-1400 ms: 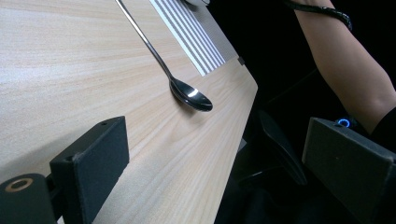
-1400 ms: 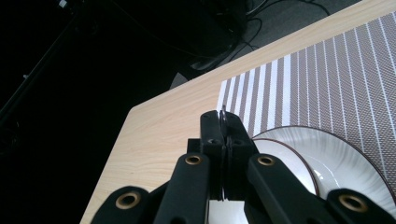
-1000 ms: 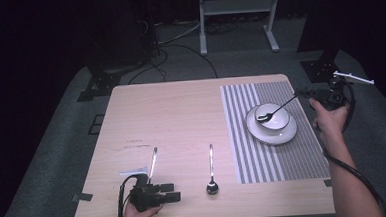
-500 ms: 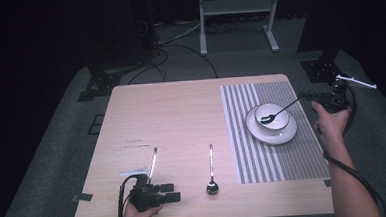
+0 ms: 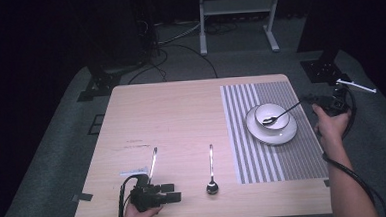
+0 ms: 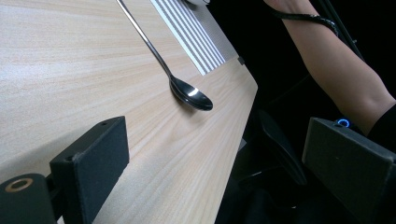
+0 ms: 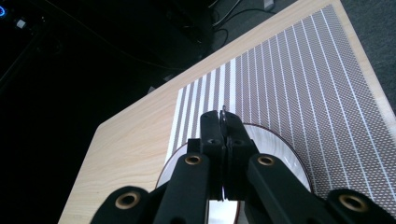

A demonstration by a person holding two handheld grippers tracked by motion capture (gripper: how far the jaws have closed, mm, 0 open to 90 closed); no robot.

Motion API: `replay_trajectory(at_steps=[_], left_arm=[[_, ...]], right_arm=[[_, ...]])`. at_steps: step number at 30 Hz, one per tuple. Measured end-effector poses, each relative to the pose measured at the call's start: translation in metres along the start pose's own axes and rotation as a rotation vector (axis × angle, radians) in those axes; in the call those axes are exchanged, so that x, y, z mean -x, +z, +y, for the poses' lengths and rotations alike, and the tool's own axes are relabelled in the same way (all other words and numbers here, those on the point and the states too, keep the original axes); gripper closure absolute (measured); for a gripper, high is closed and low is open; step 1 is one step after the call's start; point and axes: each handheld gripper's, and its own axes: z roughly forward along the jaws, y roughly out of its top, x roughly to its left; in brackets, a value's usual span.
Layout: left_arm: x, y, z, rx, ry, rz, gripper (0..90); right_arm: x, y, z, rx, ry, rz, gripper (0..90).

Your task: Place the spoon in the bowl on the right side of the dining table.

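1. The right gripper (image 5: 316, 100) is sitting at the right edge of the high view, just off the table's (image 5: 181, 114) right side. In the right gripper view its jaws are pressed together on a thin metal handle whose tip is poking up between them (image 7: 224, 122). I am reading that as pinching the held spoon (image 5: 281, 114).
2. The held spoon's long axis is running from the gripper down and left across the frame. Its head is lying inside the white bowl (image 5: 273, 115), which is standing on a white plate (image 5: 272, 130) on the striped placemat (image 5: 272, 129).
3. The left gripper (image 5: 171, 195) is resting low at the bottom left of the high view, near the table's front edge, with its jaws spread wide and nothing between them (image 6: 215, 163).
4. A loose spoon (image 5: 211, 171) is lying on bare wood at bottom centre, with its head toward the front edge and its handle pointing up the frame. A second utensil (image 5: 153, 160), whose type I cannot tell, is lying left of it, just above the left gripper.
5. Judgement: the loose spoon lies just right of the left gripper, which is much the nearer hand. Its long axis is crossing the jaw line, so any grasp from there would suit a closure across the handle.
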Motion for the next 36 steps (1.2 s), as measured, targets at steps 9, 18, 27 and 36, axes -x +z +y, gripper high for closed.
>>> replay_trajectory(at_steps=[9, 18, 27, 36], left_arm=[[-0.001, -0.001, -0.001, 0.003, -0.007, 0.002, 5.9], [-0.002, -0.001, -0.001, 0.006, -0.012, 0.003, 5.9], [-0.004, -0.002, 0.0, 0.014, -0.017, 0.003, 5.8], [-0.005, -0.004, 0.002, 0.019, -0.016, 0.005, 5.9]], right_arm=[[0.013, 0.008, -0.007, -0.001, 0.015, -0.008, 88.7], [0.02, 0.013, -0.01, -0.006, 0.023, -0.019, 88.7], [0.024, 0.019, -0.009, 0.002, 0.045, 0.002, 88.5], [0.032, 0.023, -0.013, -0.012, 0.074, 0.052, 65.0]])
